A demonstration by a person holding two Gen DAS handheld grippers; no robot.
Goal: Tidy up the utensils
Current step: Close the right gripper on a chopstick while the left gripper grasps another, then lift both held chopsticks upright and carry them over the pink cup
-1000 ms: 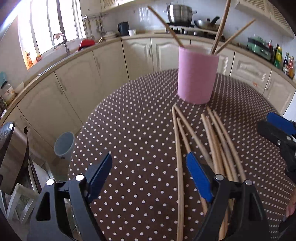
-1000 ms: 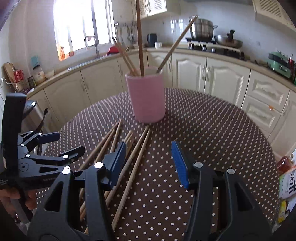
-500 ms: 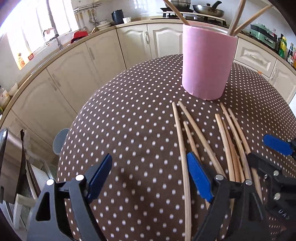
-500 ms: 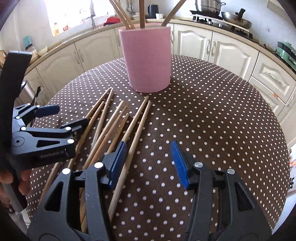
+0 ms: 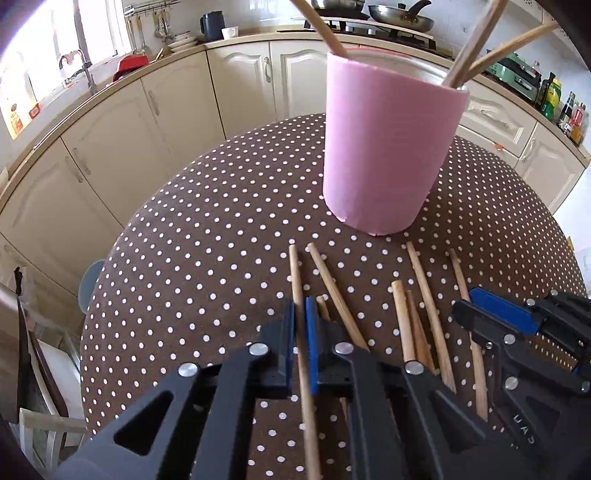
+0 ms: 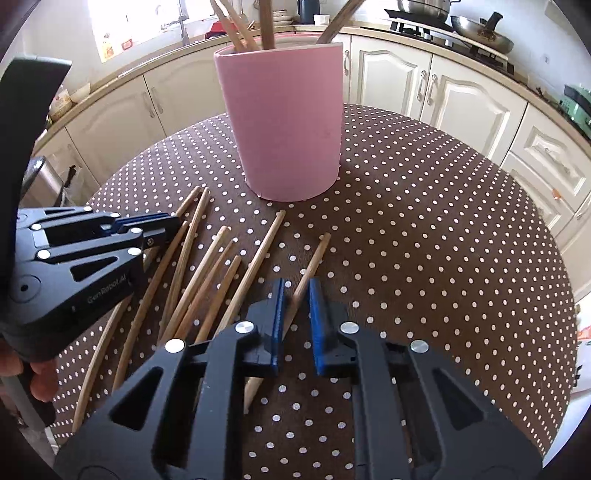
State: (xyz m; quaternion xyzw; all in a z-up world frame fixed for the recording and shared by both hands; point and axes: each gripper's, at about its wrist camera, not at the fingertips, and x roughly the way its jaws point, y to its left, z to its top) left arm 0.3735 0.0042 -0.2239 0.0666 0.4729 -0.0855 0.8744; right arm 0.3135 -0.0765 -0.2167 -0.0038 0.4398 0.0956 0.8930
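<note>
A pink cup (image 5: 388, 147) with several wooden chopsticks stands upright on the brown polka-dot table (image 5: 207, 236); it also shows in the right wrist view (image 6: 284, 122). Several loose chopsticks (image 6: 207, 273) lie in front of it. My left gripper (image 5: 300, 328) is shut on the leftmost chopstick (image 5: 295, 273), low at the table. My right gripper (image 6: 295, 314) has its jaws nearly closed around the rightmost chopstick (image 6: 314, 258), with a small gap to the right pad. Each gripper shows in the other's view, the right one (image 5: 517, 332) and the left one (image 6: 92, 251).
Cream kitchen cabinets (image 5: 155, 110) curve behind the table. A stove with pans (image 6: 476, 29) is at the back right. A grey bin (image 5: 88, 284) stands on the floor to the left, beyond the table edge. A chair (image 5: 40, 373) is at the lower left.
Both grippers have moved down and forward to the loose chopsticks and closed from wide open: the left onto the leftmost chopstick, the right around the rightmost one.
</note>
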